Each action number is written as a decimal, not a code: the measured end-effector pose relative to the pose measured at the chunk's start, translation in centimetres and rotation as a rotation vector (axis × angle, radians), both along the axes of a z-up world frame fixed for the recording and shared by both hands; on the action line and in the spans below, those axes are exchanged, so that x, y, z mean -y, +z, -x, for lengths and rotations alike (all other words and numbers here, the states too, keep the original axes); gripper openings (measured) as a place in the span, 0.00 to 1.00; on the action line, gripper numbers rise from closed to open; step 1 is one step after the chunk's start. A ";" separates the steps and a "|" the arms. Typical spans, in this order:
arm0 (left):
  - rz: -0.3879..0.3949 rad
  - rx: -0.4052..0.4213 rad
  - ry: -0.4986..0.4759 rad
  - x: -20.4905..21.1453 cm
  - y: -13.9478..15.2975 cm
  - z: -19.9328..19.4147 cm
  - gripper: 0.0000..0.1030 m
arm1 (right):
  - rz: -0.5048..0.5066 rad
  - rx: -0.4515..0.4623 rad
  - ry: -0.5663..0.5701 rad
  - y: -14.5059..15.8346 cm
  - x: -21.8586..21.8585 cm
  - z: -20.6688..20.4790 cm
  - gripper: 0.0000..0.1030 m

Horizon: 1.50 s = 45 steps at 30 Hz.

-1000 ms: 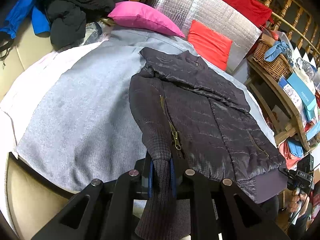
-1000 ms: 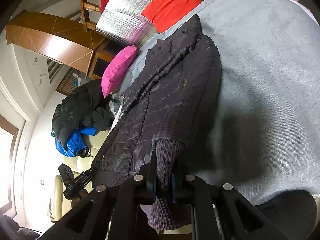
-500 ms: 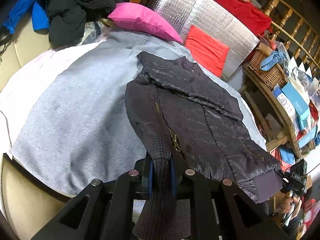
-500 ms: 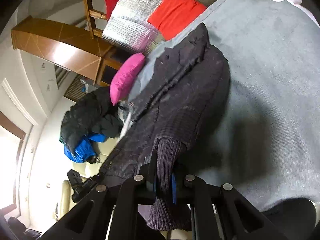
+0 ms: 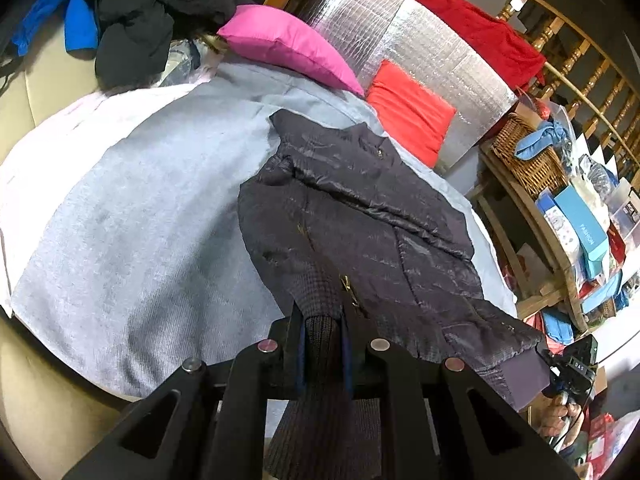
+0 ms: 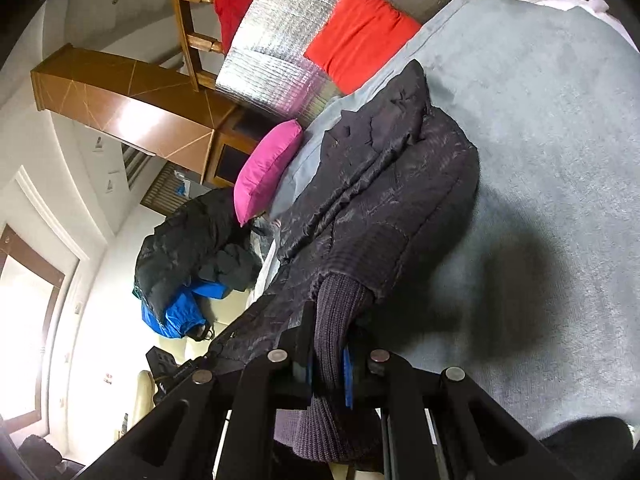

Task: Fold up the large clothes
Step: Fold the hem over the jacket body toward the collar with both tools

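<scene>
Jacket hem clamped by both grippers.
Ribbed hem of the jacket (image 5: 360,216) is pinched at bottom centre of each view by the left gripper (image 5: 323,344) and right gripper (image 6: 328,356), jaws narrow on cloth. Jacket is spread on the grey blanket (image 5: 132,208), centre frame, collar toward the red cushion (image 5: 408,112).

This is a room in a home, maybe a living room. A grey blanket (image 5: 120,216) covers a cream sofa (image 5: 44,80). A pink cushion (image 5: 288,46) and a red cushion (image 5: 408,116) lie on it. Coats are heaped in a pile (image 5: 152,12). A wooden stair rail (image 5: 580,64) stands behind, next to a wicker basket (image 5: 528,160) and a messy wooden shelf (image 5: 560,248).
</scene>
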<state>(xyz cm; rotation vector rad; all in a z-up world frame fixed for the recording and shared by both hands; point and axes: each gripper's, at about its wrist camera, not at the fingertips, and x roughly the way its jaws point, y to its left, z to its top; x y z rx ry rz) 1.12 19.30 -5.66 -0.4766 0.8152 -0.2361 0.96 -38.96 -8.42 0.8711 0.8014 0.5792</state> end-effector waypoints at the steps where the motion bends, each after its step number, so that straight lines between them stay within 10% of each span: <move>1: 0.001 -0.002 -0.001 0.0 -0.1 0.0 0.14 | 0.000 -0.001 0.001 0.0 -0.1 0.0 0.11; 45: 0.070 0.070 -0.007 -0.2 1.8 -1.9 0.14 | -0.013 0.049 -0.014 2.1 -0.3 -1.6 0.10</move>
